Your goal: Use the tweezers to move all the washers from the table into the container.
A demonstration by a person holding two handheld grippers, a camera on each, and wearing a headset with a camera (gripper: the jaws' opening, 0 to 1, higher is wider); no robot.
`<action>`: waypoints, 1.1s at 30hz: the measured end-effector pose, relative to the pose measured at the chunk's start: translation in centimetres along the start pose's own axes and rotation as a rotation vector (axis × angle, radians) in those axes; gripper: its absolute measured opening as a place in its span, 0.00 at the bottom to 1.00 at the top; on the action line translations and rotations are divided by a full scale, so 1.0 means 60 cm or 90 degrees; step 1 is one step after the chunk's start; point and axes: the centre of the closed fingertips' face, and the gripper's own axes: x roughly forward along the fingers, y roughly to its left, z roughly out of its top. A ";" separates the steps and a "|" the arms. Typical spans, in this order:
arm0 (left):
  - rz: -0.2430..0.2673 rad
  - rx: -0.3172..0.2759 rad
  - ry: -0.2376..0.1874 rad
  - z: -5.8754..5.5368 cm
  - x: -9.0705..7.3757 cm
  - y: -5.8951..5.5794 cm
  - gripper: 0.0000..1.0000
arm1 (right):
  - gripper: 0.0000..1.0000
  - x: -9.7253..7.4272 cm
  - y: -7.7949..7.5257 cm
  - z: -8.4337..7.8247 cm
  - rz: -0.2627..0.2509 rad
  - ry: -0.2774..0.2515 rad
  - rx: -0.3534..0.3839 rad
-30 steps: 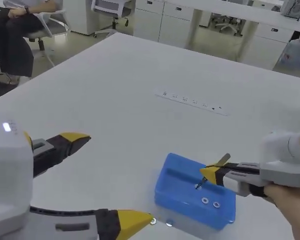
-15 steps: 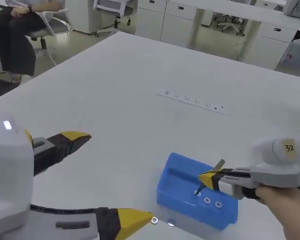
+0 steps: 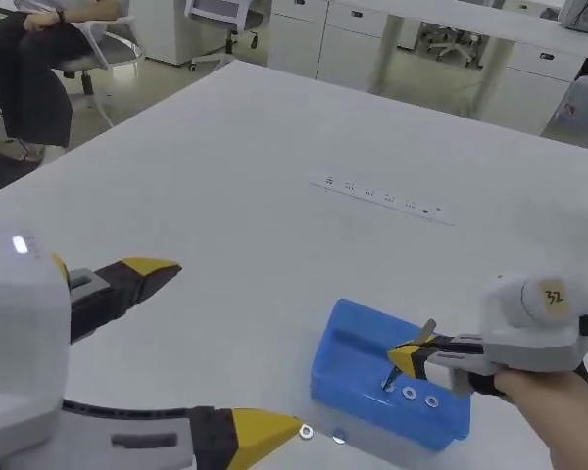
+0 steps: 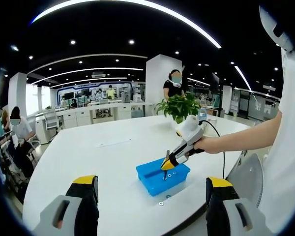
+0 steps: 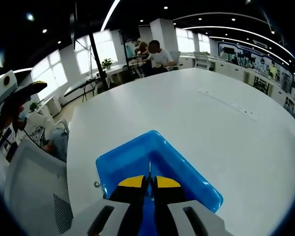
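Note:
The blue container [image 3: 345,345] sits on the white table near its front edge, and two washers [image 3: 419,396] lie inside it. My right gripper [image 3: 404,354] is shut on the tweezers [image 3: 390,378], whose tips point down into the container beside those washers. I cannot tell whether the tips hold a washer. Two more washers [image 3: 306,431] lie on the table just in front of the container. My left gripper [image 3: 220,348] hangs open and empty to the left of the container. In the right gripper view the tweezers [image 5: 149,169] stick out over the container [image 5: 137,150].
The white table [image 3: 235,166] carries a recessed socket strip [image 3: 380,199] further back. Beyond the far edge stand office chairs [image 3: 211,20], and a seated person [image 3: 29,59] is at the far left. A potted plant [image 4: 179,105] stands on the table's far side.
My right gripper has shifted a little left and down, bringing the tweezer tips lower into the container. The left gripper has held still.

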 end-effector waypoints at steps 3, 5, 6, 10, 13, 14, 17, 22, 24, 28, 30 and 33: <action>0.001 -0.002 0.001 -0.001 0.000 0.000 0.92 | 0.03 0.001 -0.004 0.000 -0.002 0.001 0.000; 0.001 -0.002 0.001 -0.001 0.000 0.000 0.92 | 0.03 0.000 -0.007 0.001 -0.007 0.000 -0.007; 0.001 -0.002 0.001 -0.002 0.000 0.000 0.92 | 0.03 -0.001 -0.007 0.001 -0.007 -0.001 -0.009; 0.000 -0.002 0.002 -0.002 0.001 -0.001 0.92 | 0.03 -0.005 -0.005 0.007 -0.008 -0.011 -0.008; 0.000 -0.002 0.002 -0.001 0.002 -0.001 0.92 | 0.03 -0.009 -0.006 0.011 -0.011 -0.019 -0.007; -0.001 -0.003 0.002 -0.002 0.002 -0.001 0.92 | 0.03 -0.011 -0.006 0.011 -0.011 -0.021 -0.007; -0.002 -0.003 0.003 -0.002 0.002 -0.002 0.92 | 0.03 -0.018 0.001 0.018 -0.013 -0.033 -0.008; -0.006 -0.002 0.004 -0.001 0.005 -0.003 0.92 | 0.03 -0.025 0.003 0.025 -0.014 -0.044 -0.010; -0.008 0.000 0.004 0.001 0.006 -0.005 0.92 | 0.03 -0.029 0.003 0.028 -0.015 -0.050 -0.008; -0.013 0.000 0.004 0.002 0.009 -0.007 0.92 | 0.03 -0.037 0.010 0.035 -0.015 -0.060 -0.009; -0.015 0.002 0.006 0.001 0.010 -0.008 0.92 | 0.03 -0.041 0.017 0.040 -0.013 -0.067 -0.013; -0.018 0.003 0.007 0.002 0.011 -0.010 0.92 | 0.03 -0.047 0.026 0.047 -0.010 -0.075 -0.016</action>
